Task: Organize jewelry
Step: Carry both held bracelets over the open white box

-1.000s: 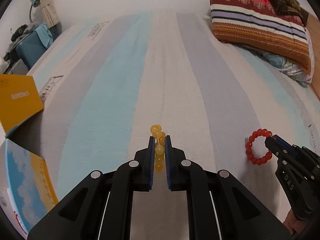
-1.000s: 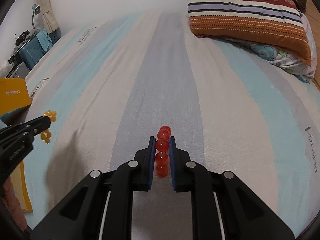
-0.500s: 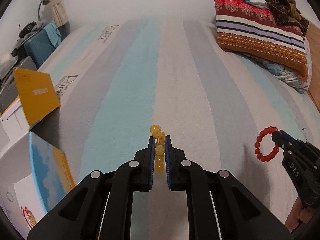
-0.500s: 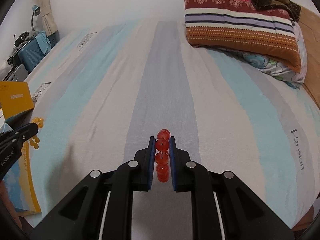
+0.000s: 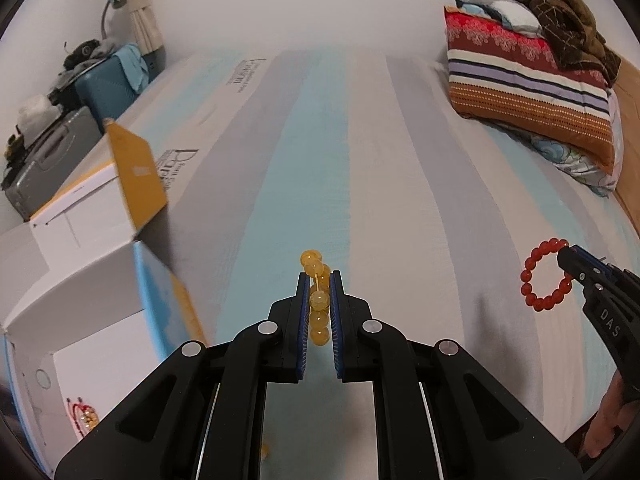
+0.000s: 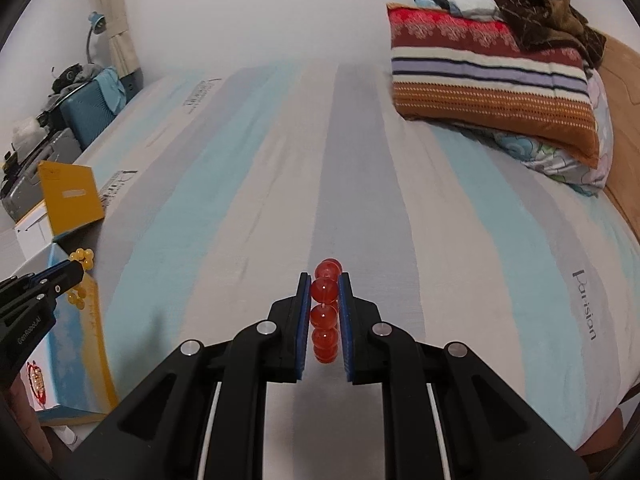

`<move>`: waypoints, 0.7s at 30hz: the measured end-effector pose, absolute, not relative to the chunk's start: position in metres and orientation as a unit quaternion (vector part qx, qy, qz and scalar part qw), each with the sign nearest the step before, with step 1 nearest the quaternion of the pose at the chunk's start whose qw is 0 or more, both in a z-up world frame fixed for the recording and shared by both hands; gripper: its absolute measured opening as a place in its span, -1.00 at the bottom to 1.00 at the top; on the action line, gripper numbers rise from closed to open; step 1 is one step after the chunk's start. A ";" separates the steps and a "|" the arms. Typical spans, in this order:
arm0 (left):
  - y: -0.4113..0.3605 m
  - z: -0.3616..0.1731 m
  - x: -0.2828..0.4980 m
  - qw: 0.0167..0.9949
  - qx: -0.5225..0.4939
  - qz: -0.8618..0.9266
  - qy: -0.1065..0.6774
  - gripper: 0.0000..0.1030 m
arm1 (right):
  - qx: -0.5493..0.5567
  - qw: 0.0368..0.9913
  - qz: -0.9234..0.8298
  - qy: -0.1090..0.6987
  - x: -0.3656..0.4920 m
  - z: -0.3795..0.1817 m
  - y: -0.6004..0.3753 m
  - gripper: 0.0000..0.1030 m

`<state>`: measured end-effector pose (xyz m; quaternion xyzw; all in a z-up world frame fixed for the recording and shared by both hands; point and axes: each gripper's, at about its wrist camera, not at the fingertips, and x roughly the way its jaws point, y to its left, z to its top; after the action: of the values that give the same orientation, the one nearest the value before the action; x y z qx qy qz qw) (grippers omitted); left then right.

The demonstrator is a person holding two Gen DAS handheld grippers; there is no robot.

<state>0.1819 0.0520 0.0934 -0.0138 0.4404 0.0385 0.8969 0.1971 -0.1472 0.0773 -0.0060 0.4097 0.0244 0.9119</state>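
Left gripper (image 5: 319, 280) clamped on yellow bead bracelet (image 5: 318, 300), right gripper (image 6: 324, 282) clamped on red bead bracelet (image 6: 325, 316), both above striped bed (image 5: 360, 184)

The striped bed sheet (image 6: 400, 200) bears the word "Parision" near its right edge. The right gripper (image 5: 568, 254) body is marked "DAS". The left gripper (image 6: 78, 270) body reads "GenRobot.AI". Print on the sheet's far left side and on the yellow box flap (image 6: 70, 200) is illegible.
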 end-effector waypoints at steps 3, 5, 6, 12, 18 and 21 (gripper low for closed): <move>0.064 0.100 0.172 0.898 -0.016 0.046 0.437 -0.82 | -0.012 0.914 0.032 0.405 0.190 0.087 -0.134 -0.76; 0.074 0.104 0.163 0.899 -0.021 0.054 0.433 -0.82 | -0.016 0.915 0.039 0.402 0.185 0.093 -0.123 -0.76; 0.079 0.106 0.160 0.900 -0.022 0.057 0.432 -0.82 | -0.017 0.915 0.042 0.400 0.182 0.095 -0.117 -0.76; 0.116 0.119 0.137 0.902 -0.034 0.080 0.423 -0.82 | -0.028 0.916 0.064 0.395 0.171 0.103 -0.079 -0.75; 0.159 0.127 0.110 0.901 -0.049 0.107 0.417 -0.82 | -0.042 0.916 0.092 0.389 0.159 0.111 -0.031 -0.76; 0.179 0.129 0.094 0.901 -0.055 0.120 0.413 -0.82 | -0.045 0.915 0.110 0.385 0.154 0.115 -0.010 -0.75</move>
<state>0.0938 0.1786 0.1290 -0.0546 0.4127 0.1204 0.9012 0.1535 -0.0097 0.1154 -0.0451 0.3854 0.1098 0.9151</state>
